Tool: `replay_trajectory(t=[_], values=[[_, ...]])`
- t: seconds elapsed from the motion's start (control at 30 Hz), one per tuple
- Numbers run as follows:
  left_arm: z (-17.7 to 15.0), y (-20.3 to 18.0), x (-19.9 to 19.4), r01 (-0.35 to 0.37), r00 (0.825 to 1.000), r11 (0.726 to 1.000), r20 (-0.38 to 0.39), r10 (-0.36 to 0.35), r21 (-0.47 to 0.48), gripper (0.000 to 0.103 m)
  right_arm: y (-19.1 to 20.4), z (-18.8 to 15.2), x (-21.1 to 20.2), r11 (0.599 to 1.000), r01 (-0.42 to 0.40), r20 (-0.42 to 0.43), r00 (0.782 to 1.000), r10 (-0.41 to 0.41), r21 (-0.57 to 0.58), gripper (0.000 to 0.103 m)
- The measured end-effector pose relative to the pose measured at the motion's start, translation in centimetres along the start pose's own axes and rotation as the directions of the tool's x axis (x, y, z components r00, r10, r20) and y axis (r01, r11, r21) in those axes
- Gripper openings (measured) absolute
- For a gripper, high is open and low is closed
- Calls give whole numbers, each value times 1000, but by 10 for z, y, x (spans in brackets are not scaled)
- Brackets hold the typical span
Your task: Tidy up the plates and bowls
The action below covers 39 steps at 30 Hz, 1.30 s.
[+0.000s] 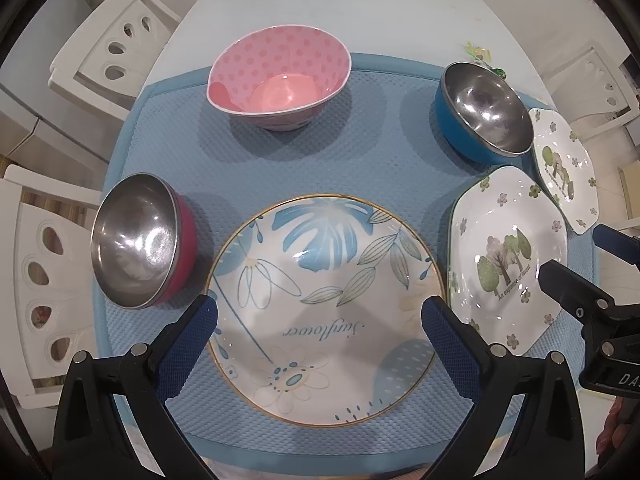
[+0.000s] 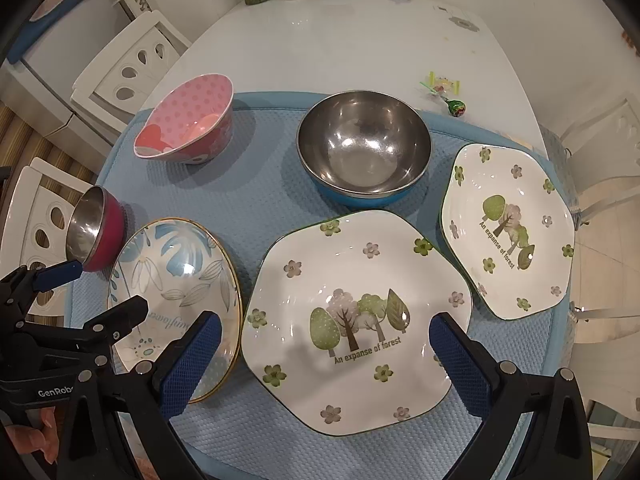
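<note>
a: on the blue mat (image 1: 280,168), nearest row first. what sits under the left gripper (image 1: 320,320)?

b: item one, round sunflower plate (image 1: 324,300), flat on the mat, directly below that gripper. jaws spread wide, nothing between the pads, no contact that i can see.

a: and under the right gripper (image 2: 326,344)?

b: item two, large forest plate (image 2: 356,320), six-sided, flat, just beside the sunflower plate. right jaws also wide apart and empty, hanging above it.

a: next out?

b: item three, red-sided steel bowl (image 1: 140,240), left of the sunflower plate. item four, small forest plate (image 2: 508,228), right of the large one, near it, rims apart.

a: far row?

b: item five, blue-sided steel bowl (image 2: 364,152), upright. item six, pink dotted bowl (image 1: 280,76), far left, slanted rim. beyond the mat on the white table (image 2: 340,48): a lollipop (image 2: 456,108), not stock.

a: status?

b: judged: nothing stacked, nothing nested. all six pieces lie single. the whole sorting is left; plates to plates, bowls to bowls seems the likely grouping.
</note>
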State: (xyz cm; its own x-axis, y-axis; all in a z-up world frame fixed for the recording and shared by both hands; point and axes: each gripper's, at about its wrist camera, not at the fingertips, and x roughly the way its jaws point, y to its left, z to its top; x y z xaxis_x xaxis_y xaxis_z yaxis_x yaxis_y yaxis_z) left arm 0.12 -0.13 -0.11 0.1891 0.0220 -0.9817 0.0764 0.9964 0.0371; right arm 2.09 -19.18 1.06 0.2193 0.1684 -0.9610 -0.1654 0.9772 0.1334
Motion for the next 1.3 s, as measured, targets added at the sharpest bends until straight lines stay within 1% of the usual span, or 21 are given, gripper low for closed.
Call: replay_trajectory(t=[0.2,0.27,0.47,0.57,0.63,0.77,0.97,1.03,1.07,1.13,1.3], values=[[-2,4,1,8,1000,1000,9,-8,-4,102,2,0,1,1000,2,-4,1000,-2,1,103],[-2,5,1,25,999,1000,22,-24,-8,102,3,0,2,1000,3,-7,1000,-3,-1,103],[-4,6,1,38,998,999,54,-38,-13,102,4,0,3,1000,5,-8,1000,-5,-5,103],[-4,5,1,29,998,1000,53,-28,-10,102,3,0,2,1000,2,-8,1000,-2,-3,103],[-4,5,1,24,999,1000,37,-24,-7,102,4,0,2,1000,2,-6,1000,-2,-2,103],[-5,5,0,32,998,999,52,-32,-8,102,4,0,2,1000,0,-6,1000,0,-1,103],[-5,5,0,36,998,999,47,-35,-10,102,4,-1,3,1000,-1,-13,1000,1,0,103],[-6,4,-1,26,998,1000,50,-26,-5,102,3,-1,3,1000,-2,-12,1000,2,1,103],[-5,4,-1,21,999,1000,27,-21,0,102,4,-1,3,1000,-3,-11,1000,3,1,103],[-5,4,0,21,1000,1000,12,-21,2,102,3,-1,3,1000,-1,-13,1000,1,0,103],[-6,1,0,17,1000,1000,2,-17,11,102,3,-1,2,1000,-1,-14,1000,1,1,103]])
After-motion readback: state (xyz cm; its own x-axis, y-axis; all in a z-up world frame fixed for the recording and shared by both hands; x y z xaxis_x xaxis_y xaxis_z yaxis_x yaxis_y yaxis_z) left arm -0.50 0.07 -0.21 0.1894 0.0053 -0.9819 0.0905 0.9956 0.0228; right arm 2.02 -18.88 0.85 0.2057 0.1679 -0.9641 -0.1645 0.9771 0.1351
